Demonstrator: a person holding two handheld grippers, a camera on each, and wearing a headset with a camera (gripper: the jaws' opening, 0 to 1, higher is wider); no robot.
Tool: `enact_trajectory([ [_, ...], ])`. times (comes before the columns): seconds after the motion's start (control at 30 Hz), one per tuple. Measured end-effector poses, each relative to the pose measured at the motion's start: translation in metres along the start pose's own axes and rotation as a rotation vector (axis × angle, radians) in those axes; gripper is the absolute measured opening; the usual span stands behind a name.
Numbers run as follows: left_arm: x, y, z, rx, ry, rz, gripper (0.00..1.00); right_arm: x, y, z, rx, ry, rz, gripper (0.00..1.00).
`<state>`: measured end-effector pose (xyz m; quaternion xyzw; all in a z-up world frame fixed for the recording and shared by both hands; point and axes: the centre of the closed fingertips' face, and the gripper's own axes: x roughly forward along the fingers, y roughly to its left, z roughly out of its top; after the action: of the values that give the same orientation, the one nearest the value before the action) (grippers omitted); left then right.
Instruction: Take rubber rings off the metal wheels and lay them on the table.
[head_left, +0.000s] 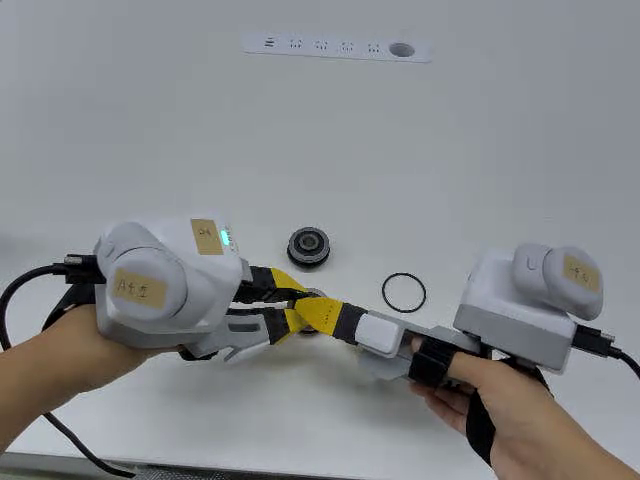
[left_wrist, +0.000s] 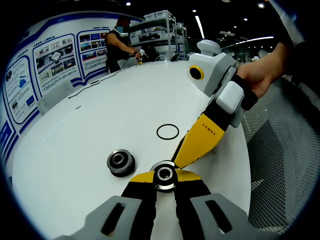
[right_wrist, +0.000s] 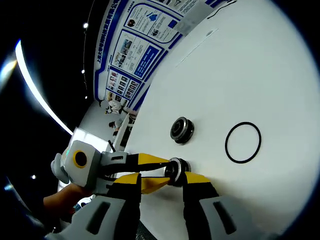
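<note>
Rubber ring (head_left: 404, 292): lay flat and loose on the table (head_left: 480, 150), near both sets of jaws but touching neither; sat beyond the left tips (left_wrist: 167, 131) and up to the right of the right tips (right_wrist: 243, 142).
Held wheel (head_left: 312, 297): was caught where the two pairs of yellow tips met, just above the table; showed as a metal disc with a dark hub (left_wrist: 165, 176) (right_wrist: 177, 171). Could not tell whether a ring was on it.
Left gripper (head_left: 298, 300): jaws were closed onto the held wheel, one yellow tip on each side (left_wrist: 165, 179); reached in from the left in the right gripper view (right_wrist: 150, 161).
Right gripper (head_left: 322, 314): jaws were clamped on the same wheel from the opposite side (right_wrist: 175, 179); came in from the right as a yellow wedge touching the wheel in the left gripper view (left_wrist: 177, 159).
Second wheel (head_left: 308, 246): stood free on the table just beyond the meeting tips, dark band around its rim (left_wrist: 121, 162) (right_wrist: 181, 129).
Hands: left hand (head_left: 60, 345) and right hand (head_left: 500, 395) were wrapped around the gripper bodies.
Power strip (head_left: 338, 46): lay at the far edge of the table, well apart from the jaws.
</note>
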<state>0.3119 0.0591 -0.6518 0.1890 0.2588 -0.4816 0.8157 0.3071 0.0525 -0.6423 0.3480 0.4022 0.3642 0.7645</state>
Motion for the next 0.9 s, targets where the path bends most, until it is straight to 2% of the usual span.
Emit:
enact_trajectory([
  [0.17, 0.000, 0.000, 0.000, 0.002, 0.000, -0.002, 0.13, 0.001, -0.005, 0.000, -0.001, 0.005, -0.020, 0.26],
  [0.4, 0.000, 0.000, 0.000, -0.002, -0.001, -0.002, 0.13, 0.002, -0.022, 0.000, 0.021, 0.023, -0.080, 0.06],
  [0.9, 0.001, 0.000, 0.000, -0.003, -0.001, -0.002, 0.13, 0.001, -0.023, 0.001, 0.040, 0.023, -0.087, 0.02],
])
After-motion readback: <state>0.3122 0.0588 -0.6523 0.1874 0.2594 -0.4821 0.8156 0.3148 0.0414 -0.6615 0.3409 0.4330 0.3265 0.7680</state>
